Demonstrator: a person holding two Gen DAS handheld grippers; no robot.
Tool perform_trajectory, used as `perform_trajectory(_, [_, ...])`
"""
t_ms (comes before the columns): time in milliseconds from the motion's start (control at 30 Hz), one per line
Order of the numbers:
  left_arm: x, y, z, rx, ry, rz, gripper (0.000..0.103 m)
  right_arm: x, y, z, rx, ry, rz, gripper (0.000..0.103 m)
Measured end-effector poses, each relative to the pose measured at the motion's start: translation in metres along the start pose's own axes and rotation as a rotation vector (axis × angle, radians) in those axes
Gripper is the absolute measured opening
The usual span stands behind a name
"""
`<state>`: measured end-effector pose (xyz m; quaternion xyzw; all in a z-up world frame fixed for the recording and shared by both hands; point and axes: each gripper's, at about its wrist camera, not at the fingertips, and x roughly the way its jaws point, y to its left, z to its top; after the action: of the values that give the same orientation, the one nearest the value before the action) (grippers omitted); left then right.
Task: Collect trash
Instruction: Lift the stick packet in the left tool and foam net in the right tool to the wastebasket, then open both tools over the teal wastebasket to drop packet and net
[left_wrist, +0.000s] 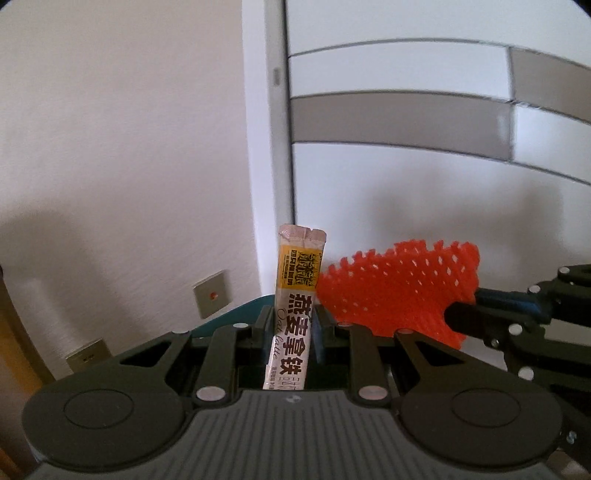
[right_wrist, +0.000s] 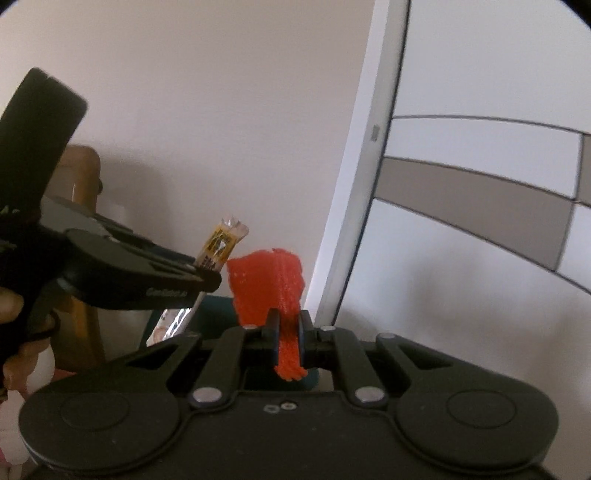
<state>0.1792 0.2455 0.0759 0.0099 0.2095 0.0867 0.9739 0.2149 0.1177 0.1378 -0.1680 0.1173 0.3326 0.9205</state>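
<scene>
Our left tongs (left_wrist: 290, 330) clamp a latte sachet (left_wrist: 295, 295), right tongs (right_wrist: 289, 334) pinch red foam netting (right_wrist: 267, 284), both lower ends hidden.

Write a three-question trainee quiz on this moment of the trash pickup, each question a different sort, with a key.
1. True or false: the left gripper is open, with nothing between its fingers.
2. Multiple choice: the right gripper holds
A. a glass bottle
B. an orange foam net
C. a metal spoon
3. Fill in the missing word: in the left wrist view, the foam net shows to the ____ of the oat latte sachet.

Key
1. False: it is shut on the oat latte sachet, which stands up between the fingers.
2. B: the net is pinched between the fingers and fans out above them.
3. Right.
</scene>
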Motion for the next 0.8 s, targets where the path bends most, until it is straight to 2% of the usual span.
perform_trajectory(167, [0.039,0.017,-0.005,-0.022,0.088,0.026,0.021,0.038,0.011,-0.007,-0.003,0.082,0.015,0.008])
perform_trajectory(400, [0.088,0.023,-0.020,-0.001,0.201,0.045,0.021,0.088,0.015,-0.018,0.013,0.206,0.042,0.008])
perform_trajectory(567, [0.109,0.024,-0.032,-0.002,0.276,0.043,0.021,0.109,0.015,-0.027,0.016,0.269,0.058,0.008])
perform_trajectory(800, [0.135,0.012,-0.044,0.067,0.364,0.049,0.021,0.125,0.013,-0.031,0.012,0.313,0.077,0.011])
